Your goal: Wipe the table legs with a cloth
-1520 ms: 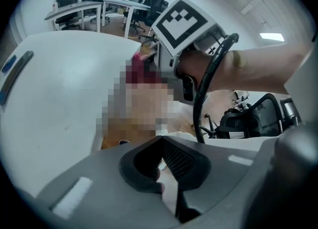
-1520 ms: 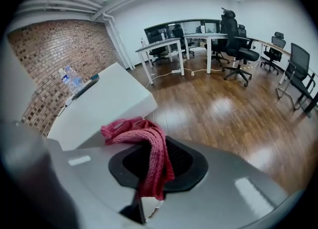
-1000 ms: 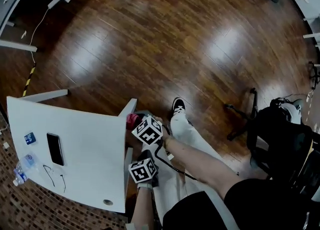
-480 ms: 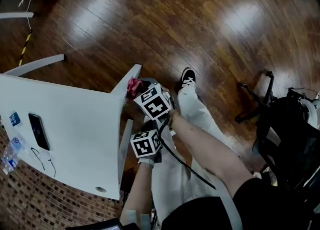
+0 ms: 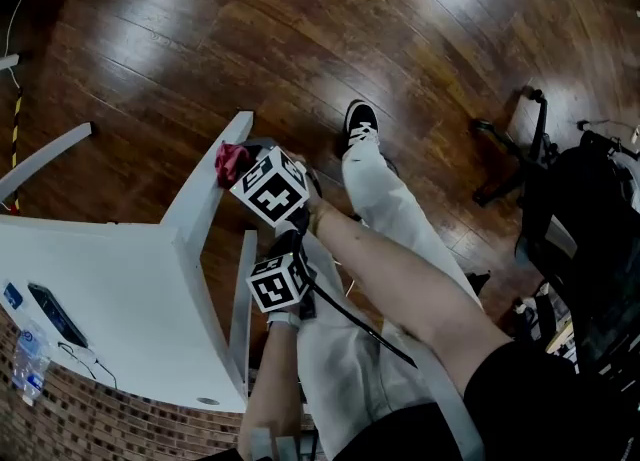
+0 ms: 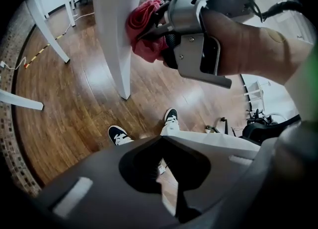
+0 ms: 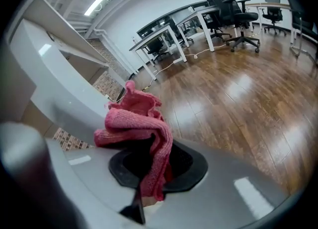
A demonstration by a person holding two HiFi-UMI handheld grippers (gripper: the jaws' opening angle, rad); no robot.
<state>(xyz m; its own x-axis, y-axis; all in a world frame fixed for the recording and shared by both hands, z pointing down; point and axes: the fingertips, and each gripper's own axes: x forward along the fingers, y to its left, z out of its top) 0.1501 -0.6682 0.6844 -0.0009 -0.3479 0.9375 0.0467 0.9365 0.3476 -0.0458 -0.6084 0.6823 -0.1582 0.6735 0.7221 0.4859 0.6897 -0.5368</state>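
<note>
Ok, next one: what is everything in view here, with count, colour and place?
table: one, white, left of the head view
table leg: one, white, cloth pressed against it
cloth: one, pink-red, clamped in the right gripper
phone: one, black, on the tabletop
water bottle: one, clear, by the table's left edge
office chair: one, black, right of the head view
floor: dark brown wood
shoes: two, black and white, on the floor
right gripper: shut on the cloth, at the leg
left gripper: shut, holding nothing, below the right one
</note>
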